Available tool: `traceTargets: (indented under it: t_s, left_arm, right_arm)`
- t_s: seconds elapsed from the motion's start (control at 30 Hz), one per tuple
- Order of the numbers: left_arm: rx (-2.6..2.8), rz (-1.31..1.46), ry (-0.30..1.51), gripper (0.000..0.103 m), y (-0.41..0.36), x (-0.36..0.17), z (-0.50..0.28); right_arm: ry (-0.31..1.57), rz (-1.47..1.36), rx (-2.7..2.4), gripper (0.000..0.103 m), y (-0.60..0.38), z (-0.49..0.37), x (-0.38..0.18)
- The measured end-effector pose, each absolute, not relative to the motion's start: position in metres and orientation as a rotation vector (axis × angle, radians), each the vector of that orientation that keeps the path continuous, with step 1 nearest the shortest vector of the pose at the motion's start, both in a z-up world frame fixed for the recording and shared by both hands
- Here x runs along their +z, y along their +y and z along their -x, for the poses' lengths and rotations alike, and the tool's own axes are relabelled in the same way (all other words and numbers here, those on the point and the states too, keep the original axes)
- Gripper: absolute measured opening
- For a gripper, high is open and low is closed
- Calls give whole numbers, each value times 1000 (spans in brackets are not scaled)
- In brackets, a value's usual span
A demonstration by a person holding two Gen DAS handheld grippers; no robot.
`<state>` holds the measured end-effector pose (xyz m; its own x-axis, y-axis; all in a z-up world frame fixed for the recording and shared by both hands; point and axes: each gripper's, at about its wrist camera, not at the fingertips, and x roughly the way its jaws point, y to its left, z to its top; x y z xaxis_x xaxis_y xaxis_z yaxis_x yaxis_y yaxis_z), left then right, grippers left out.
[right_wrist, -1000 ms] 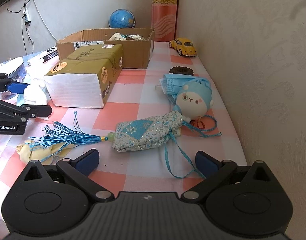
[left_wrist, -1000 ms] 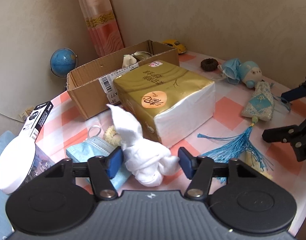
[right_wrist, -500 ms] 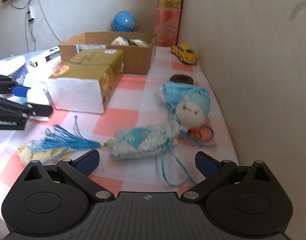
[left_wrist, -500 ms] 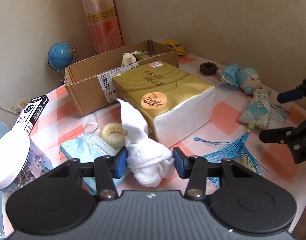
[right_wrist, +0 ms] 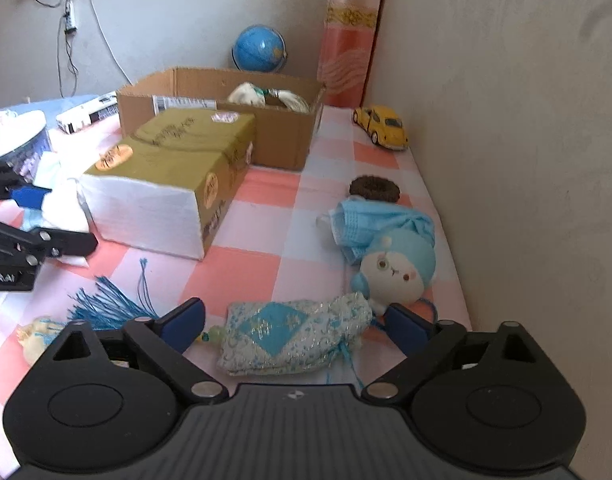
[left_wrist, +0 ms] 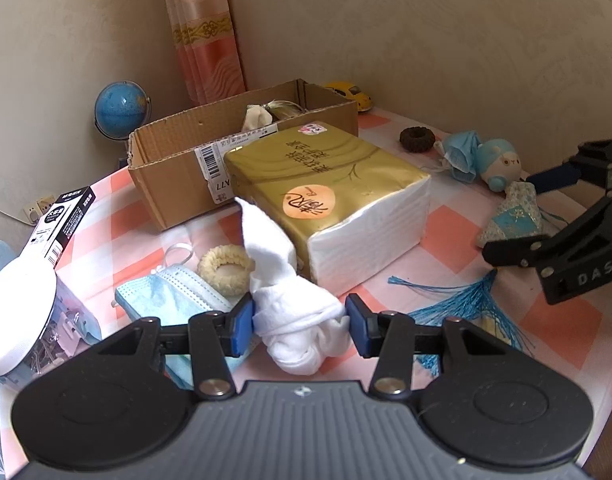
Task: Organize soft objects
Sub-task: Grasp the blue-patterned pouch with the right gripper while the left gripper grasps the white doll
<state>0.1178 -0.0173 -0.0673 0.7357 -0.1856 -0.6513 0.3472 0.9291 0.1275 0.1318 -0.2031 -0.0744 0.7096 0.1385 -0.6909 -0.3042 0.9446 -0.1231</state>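
Home: checkered tablecloth [right_wrist: 266,280], curtain [left_wrist: 202,28]

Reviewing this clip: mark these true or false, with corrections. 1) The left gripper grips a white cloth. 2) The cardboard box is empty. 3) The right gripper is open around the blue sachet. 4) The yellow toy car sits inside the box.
1) True: the left gripper is shut on the white cloth.
2) False: the cardboard box holds pale soft items.
3) True: the right gripper stands open astride the blue sachet.
4) False: the yellow toy car sits on the table by the wall.
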Motion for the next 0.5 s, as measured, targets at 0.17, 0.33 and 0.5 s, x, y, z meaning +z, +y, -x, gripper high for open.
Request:
traceTargets:
  t_s: [0.17,0.33,0.5]
  left_arm:
    - [-301,-245,685,47,-16,-68,-118]
    - [-308,-241,690,47,-15,-67,-120]
    - [-332,-242,711,46,-14,-64,-121]
  right_arm:
    - [770,209,243,90,-204,-130,-79]
    - [778,200,252,79,-203,-126,-78]
    - [788,205,246,67,-203,-123,-74]
